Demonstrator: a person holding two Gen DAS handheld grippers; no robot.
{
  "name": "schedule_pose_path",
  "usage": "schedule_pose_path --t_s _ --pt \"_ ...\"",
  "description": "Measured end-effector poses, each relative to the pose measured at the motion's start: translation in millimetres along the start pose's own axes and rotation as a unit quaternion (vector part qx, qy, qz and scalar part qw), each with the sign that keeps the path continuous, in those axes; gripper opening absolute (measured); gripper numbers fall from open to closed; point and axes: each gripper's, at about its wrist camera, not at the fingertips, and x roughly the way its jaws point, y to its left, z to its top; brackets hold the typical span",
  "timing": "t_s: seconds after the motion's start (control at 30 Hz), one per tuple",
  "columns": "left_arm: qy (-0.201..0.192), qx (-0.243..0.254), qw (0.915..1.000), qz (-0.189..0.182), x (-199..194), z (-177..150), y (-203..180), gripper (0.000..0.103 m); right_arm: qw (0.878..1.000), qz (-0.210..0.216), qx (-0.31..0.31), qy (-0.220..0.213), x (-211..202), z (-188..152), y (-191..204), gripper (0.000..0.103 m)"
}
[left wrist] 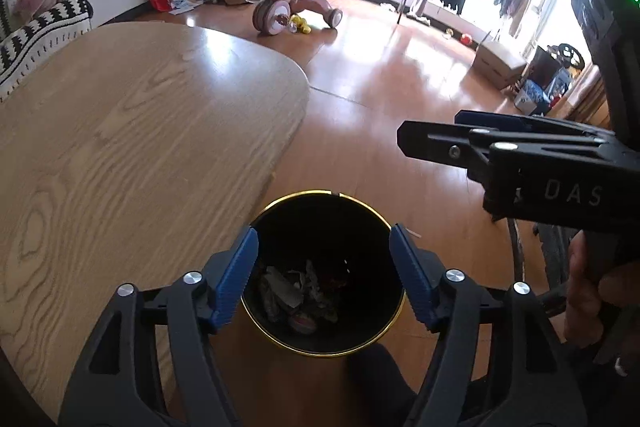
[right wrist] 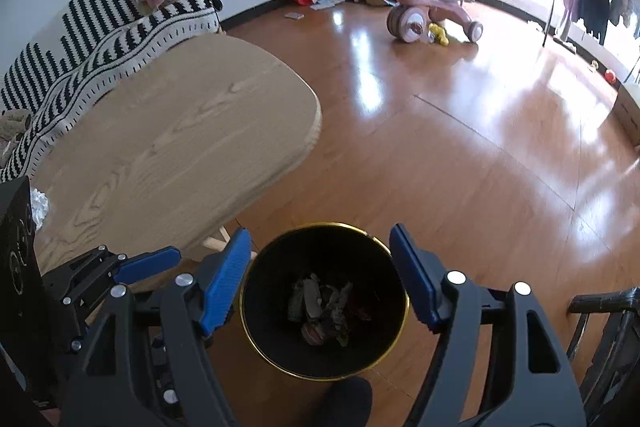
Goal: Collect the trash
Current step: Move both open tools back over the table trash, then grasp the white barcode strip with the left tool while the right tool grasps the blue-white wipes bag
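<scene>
Trash point(left wrist: 298, 293) lies inside the black bin point(left wrist: 304, 195) on the floor, both the left gripper point(left wrist: 324, 277) and right gripper point(right wrist: 320, 275) hang wide and empty above, so next probably comes another pickup.

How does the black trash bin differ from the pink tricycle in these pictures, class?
The trash bin is black with a gold rim; the tricycle is pink with a grey seat. The trash bin stands close below both open tools, left tool and right tool; the tricycle sits far across the room. The trash bin holds crumpled trash; the tricycle carries nothing visible. Both stand upright on the wooden floor.
</scene>
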Motion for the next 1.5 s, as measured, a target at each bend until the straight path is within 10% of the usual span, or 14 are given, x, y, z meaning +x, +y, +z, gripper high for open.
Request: schedule_pose_path --t_s 0.47,1.07,1.5 --pt "-0.078 -0.103 0.9843 0.12 -152 -32 131 0.088 0.989 0.11 -0.077 -0.055 -21 49 164 0.077" --pt "-0.097 -0.298 0.8889 0.334 -361 -214 356 0.089 0.927 0.269 -0.26 -0.031 1 -8 473 0.08" --pt "-0.03 -0.281 0.8979 0.338 -324 -245 413 0.089 0.901 0.254 -0.351 -0.002 55 -54 575 0.083"
